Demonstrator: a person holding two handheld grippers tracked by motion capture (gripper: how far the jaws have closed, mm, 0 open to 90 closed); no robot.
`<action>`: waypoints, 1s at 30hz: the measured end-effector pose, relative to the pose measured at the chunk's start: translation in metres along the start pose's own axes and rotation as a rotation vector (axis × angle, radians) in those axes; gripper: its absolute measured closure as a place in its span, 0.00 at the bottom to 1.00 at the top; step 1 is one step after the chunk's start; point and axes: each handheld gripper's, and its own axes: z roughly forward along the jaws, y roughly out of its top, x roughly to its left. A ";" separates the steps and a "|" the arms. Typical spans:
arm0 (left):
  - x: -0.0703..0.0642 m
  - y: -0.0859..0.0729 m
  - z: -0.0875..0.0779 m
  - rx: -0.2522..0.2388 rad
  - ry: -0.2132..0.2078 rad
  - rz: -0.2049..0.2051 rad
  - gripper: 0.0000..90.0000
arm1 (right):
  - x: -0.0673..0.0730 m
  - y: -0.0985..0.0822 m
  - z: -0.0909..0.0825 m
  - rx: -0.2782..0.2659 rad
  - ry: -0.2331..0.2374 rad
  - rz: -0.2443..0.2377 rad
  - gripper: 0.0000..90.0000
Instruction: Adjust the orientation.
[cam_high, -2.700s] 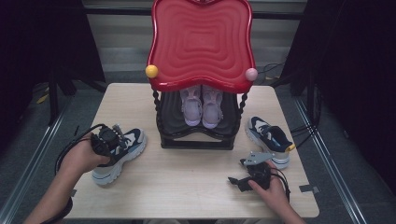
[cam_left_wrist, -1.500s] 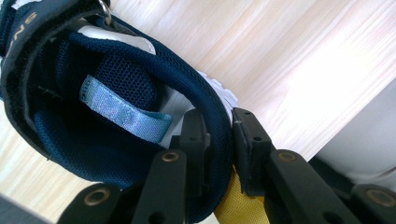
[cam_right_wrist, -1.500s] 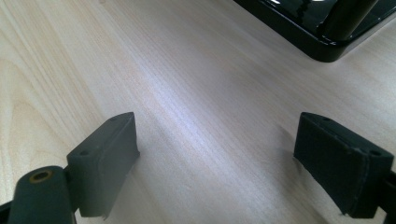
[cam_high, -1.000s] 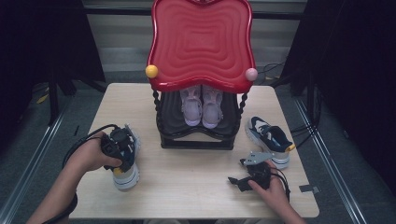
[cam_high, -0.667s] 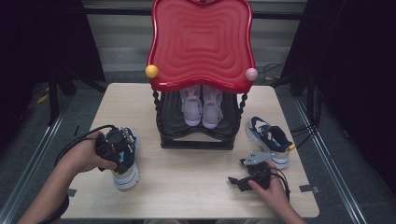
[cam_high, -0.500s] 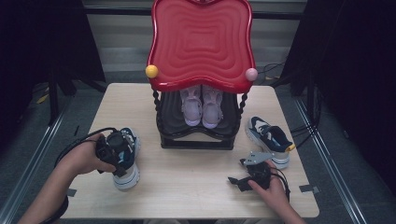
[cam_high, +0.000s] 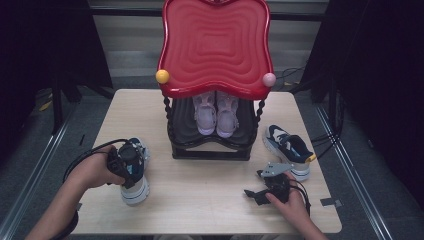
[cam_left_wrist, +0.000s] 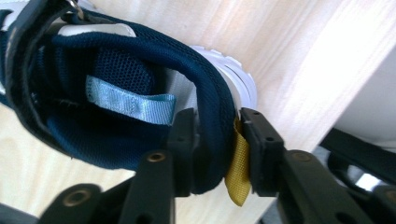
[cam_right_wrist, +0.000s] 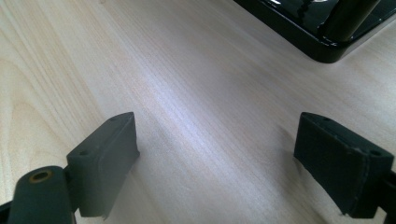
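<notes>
The left claw (cam_left_wrist: 217, 140) has just been closing and now pinches the padded heel collar of the navy sneaker (cam_high: 134, 172), which a few seconds back lay slanted farther left and now stands toe-up at the counter's (cam_high: 200, 200) near left. That grip looks ready for lifting toward the red shoe rack (cam_high: 215, 90). The right claw (cam_right_wrist: 229, 163) rests spread over bare wood, with the matching sneaker (cam_high: 289, 150) just beyond.

Bare table (cam_high: 200, 185) between tools, black rack (cam_high: 210, 150) blocking behind
</notes>
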 end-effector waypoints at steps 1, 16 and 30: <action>0.000 0.001 0.000 0.000 -0.003 -0.003 0.77 | 0.000 0.000 0.000 0.000 0.000 0.000 0.14; -0.004 0.017 -0.002 -0.045 -0.020 -0.072 0.51 | 0.000 0.000 0.000 -0.002 0.000 -0.003 0.14; -0.008 0.009 0.008 -0.028 0.018 0.019 0.34 | 0.000 0.000 0.000 0.000 0.001 0.000 0.14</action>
